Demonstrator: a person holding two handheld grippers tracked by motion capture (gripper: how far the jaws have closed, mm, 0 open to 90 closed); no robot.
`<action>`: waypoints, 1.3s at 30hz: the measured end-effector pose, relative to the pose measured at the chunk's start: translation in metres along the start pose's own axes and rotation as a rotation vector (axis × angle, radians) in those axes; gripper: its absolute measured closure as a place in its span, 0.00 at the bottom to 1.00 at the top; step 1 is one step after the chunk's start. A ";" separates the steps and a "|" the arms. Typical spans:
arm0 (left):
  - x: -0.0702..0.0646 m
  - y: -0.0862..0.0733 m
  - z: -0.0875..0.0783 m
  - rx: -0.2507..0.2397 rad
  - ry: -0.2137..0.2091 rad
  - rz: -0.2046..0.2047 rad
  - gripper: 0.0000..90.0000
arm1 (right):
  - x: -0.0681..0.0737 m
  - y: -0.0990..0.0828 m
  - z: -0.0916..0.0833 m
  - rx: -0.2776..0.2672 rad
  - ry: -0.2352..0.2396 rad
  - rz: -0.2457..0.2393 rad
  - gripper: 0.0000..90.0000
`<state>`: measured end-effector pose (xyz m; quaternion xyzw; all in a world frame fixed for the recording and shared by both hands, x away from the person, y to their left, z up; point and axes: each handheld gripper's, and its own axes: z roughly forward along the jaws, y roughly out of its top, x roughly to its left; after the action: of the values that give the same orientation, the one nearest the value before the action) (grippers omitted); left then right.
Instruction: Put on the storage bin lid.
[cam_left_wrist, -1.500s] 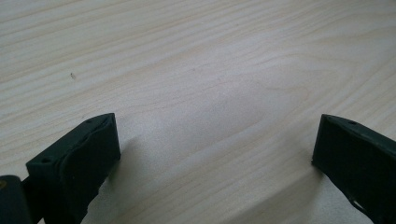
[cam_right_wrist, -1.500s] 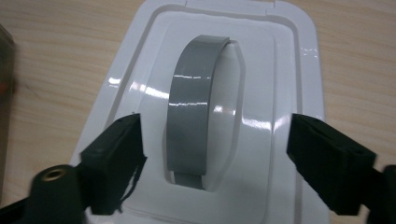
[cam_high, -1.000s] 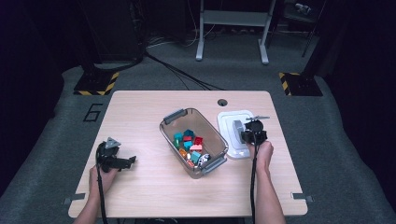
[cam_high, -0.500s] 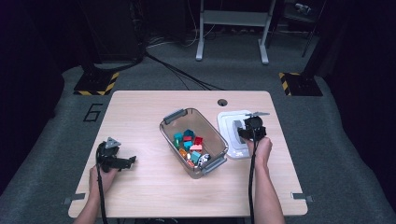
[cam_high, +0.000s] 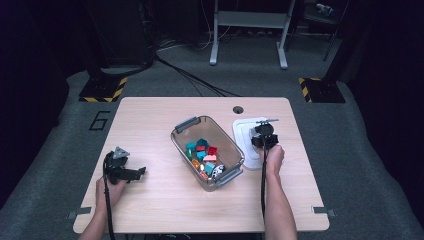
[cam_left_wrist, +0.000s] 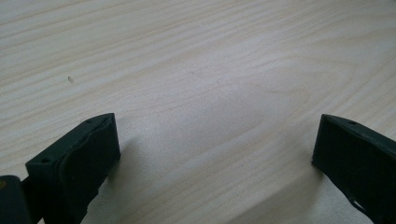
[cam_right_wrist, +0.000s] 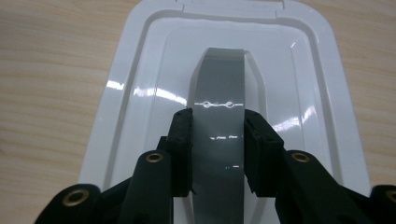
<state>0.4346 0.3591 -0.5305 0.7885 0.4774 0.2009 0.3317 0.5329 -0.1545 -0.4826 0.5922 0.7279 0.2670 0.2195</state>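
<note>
A white lid (cam_high: 243, 129) lies flat on the table right of the clear bin (cam_high: 181, 135). In the right gripper view the lid (cam_right_wrist: 140, 93) has a raised grey handle (cam_right_wrist: 219, 88) down its middle. My right gripper (cam_high: 261, 132) (cam_right_wrist: 218, 122) is over it, and its jaws have just been closing; the pads (cam_right_wrist: 183, 140) now sit against both sides of the handle. My left gripper (cam_high: 140, 172) (cam_left_wrist: 217, 135) rests on the bare wood at the front left, open wide with nothing between its jaws.
The bin holds several small coloured toys (cam_high: 202, 154) and has grey handles (cam_high: 186, 124) at both ends. A round cable hole (cam_high: 238, 109) is in the table near its far edge. Dark floor surrounds the table (cam_high: 150, 115).
My right gripper has moved a little farther away and to the left over the lid. The left gripper has stayed where it was.
</note>
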 end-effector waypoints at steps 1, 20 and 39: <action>0.000 0.000 0.000 0.000 -0.001 0.001 0.00 | 0.000 0.000 0.000 -0.006 -0.006 -0.011 0.75; 0.000 0.000 0.000 0.000 0.000 0.001 0.00 | -0.011 0.011 -0.043 -0.041 0.024 -0.077 0.75; 0.000 0.000 0.001 -0.006 0.003 -0.002 0.00 | -0.016 0.039 -0.099 -0.077 0.041 -0.092 0.75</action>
<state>0.4348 0.3587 -0.5311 0.7868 0.4779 0.2032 0.3337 0.5025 -0.1766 -0.3822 0.5436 0.7478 0.2967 0.2393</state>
